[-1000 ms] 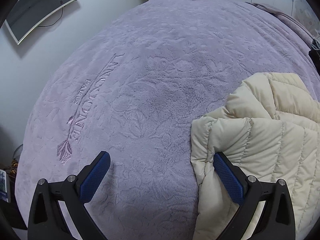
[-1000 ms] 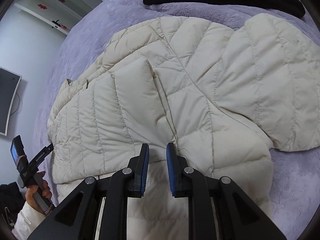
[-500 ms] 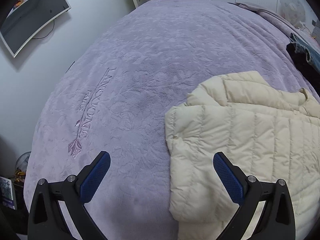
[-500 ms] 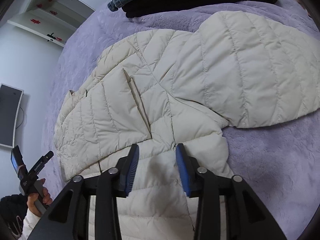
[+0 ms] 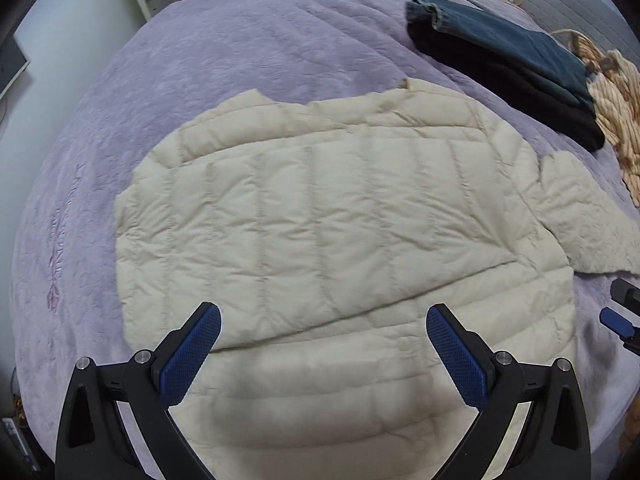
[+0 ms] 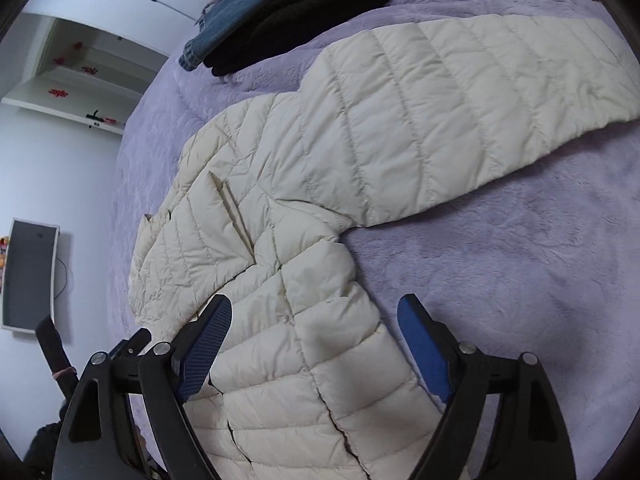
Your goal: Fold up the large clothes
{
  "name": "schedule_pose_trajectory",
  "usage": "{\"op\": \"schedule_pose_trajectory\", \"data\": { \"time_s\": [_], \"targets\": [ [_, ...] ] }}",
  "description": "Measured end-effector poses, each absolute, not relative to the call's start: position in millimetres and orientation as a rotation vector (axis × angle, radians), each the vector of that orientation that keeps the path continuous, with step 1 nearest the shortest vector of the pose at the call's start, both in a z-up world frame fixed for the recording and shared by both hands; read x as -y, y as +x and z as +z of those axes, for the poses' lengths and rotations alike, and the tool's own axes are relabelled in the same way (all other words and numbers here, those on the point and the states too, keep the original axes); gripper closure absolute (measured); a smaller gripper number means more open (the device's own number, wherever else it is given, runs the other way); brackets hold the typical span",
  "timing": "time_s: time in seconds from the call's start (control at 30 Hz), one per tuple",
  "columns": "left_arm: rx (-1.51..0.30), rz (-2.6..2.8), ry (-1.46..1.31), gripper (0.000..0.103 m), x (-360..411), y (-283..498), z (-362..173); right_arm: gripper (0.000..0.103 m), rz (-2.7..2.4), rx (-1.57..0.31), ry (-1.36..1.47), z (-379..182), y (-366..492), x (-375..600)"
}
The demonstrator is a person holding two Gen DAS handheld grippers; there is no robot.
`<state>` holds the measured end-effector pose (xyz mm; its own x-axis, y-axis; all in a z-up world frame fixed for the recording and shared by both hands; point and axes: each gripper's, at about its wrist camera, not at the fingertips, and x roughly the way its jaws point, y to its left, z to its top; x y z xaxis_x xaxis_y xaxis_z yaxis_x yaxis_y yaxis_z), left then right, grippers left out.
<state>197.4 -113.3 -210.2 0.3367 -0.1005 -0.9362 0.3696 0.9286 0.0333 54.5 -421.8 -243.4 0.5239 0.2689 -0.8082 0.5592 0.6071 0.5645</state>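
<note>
With one side folded over the cream jacket (image 5: 328,216), its sleeve (image 6: 460,112) ahead of the just-released right claw (image 6: 316,344) remains unfolded; the left claw (image 5: 324,348) hangs released too.

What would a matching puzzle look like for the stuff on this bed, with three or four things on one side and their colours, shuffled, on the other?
Things:
1. puffer jacket
2. bedspread
3. jeans
4. gripper pads

Colours:
A. lilac
B. bright blue
C. cream
D. dark denim blue

Pairs: 1-C, 2-A, 3-D, 4-B
</note>
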Motion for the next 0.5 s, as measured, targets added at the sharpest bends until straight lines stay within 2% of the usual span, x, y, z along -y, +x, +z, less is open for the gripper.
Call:
{"op": "schedule_pose_trajectory", "data": {
  "time_s": [0.5],
  "targets": [
    [-1.216,-0.41,0.235,0.0,251.4,190.4,-225.8,0.012,-0.401,-0.93,1.156,-278.3,3.4,540.9]
  ]
}}
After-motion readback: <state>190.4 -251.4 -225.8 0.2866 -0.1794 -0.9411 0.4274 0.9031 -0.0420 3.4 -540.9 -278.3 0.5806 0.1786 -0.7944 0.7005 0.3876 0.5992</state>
